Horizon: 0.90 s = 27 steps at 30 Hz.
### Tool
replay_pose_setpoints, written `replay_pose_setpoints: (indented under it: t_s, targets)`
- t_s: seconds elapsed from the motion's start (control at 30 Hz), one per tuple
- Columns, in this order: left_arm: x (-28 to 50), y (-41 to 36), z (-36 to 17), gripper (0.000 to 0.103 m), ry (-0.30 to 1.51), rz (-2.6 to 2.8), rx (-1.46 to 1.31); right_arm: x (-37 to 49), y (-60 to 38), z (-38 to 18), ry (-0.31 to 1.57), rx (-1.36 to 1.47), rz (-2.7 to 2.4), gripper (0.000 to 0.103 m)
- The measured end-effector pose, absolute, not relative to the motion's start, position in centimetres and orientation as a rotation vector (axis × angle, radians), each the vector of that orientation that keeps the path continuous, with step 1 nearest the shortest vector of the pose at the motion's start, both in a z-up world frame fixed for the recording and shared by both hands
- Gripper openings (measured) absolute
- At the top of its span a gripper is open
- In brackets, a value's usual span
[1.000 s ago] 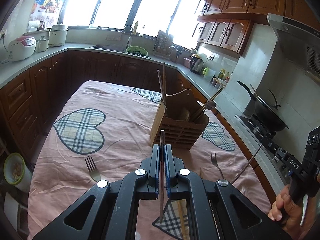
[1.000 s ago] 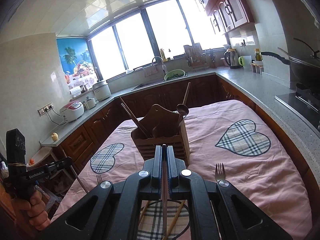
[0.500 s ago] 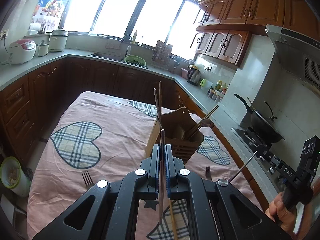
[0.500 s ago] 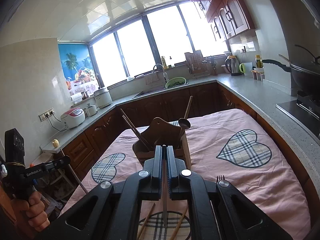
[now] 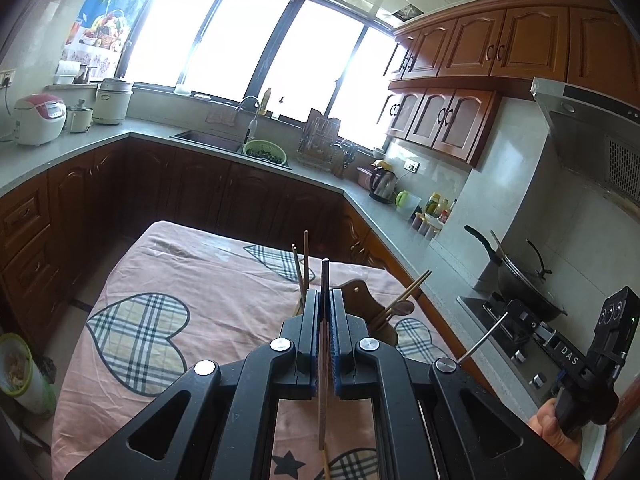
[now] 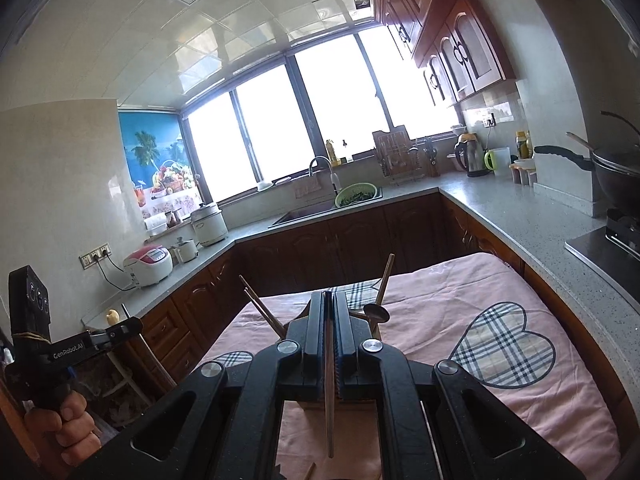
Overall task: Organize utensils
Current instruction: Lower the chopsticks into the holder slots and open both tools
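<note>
Chopstick (image 5: 323,280), dark wood, one piece: pinched upright between the pressed-together fingers of the left gripper (image 5: 324,300), its tip rising above the fingertips toward 12 o'clock and its lower end hanging below the jaws toward 6 o'clock. Second chopstick (image 6: 329,392), same kind: clamped between the closed fingers of the right gripper (image 6: 329,300), its lower end pointing down to 6 o'clock over the cloth. Utensil holder (image 5: 362,296), wooden, with a raised handle: stands on the worktop directly behind the left gripper's fingers, largely hidden by them; in the right wrist view it is likewise mostly covered by that gripper. Holder contents, left wrist view: two chopsticks (image 5: 303,264) standing near upright at about 11 o'clock of the fingertips; further chopsticks (image 5: 412,286) leaning out toward 2 o'clock; wooden spoon (image 5: 402,309) with its bowl just below them. Holder contents, right wrist view: leaning chopsticks (image 6: 262,308) at 10 o'clock, spoon (image 6: 378,312) at 2 o'clock. Worktop (image 5: 200,264): covered by a pink cloth with plaid hearts. Loose chopstick (image 5: 326,462): lies on the cloth at 6 o'clock beneath the left gripper. Right gripper, seen from the left wrist at 4 o'clock, held in a hand (image 5: 554,434), carries its stick slanting up and to the left. Left gripper, seen from the right wrist at 8 o'clock, held in a hand (image 6: 66,424).
</note>
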State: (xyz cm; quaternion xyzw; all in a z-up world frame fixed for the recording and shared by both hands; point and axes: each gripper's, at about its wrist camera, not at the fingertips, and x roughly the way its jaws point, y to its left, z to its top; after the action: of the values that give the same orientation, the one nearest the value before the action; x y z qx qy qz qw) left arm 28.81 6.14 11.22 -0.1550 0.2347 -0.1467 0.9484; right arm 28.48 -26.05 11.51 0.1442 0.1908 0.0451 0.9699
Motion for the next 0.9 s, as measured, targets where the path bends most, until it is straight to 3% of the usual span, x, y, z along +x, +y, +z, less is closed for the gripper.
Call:
replay_pose_setpoints:
  t_s: [0.43, 0.9]
  targets:
    - [35.4, 5.4, 12.0, 0.003, 0.409, -0.281, -0.324, 33.9, -27.5, 14.7, 0.297, 0.298, 0.063, 0.004]
    - [41.5, 3.9, 9.0, 0.003, 0.380, -0.226, -0.344, 37.8, -29.2, 12.9, 0.315, 0.324, 0.022, 0.004]
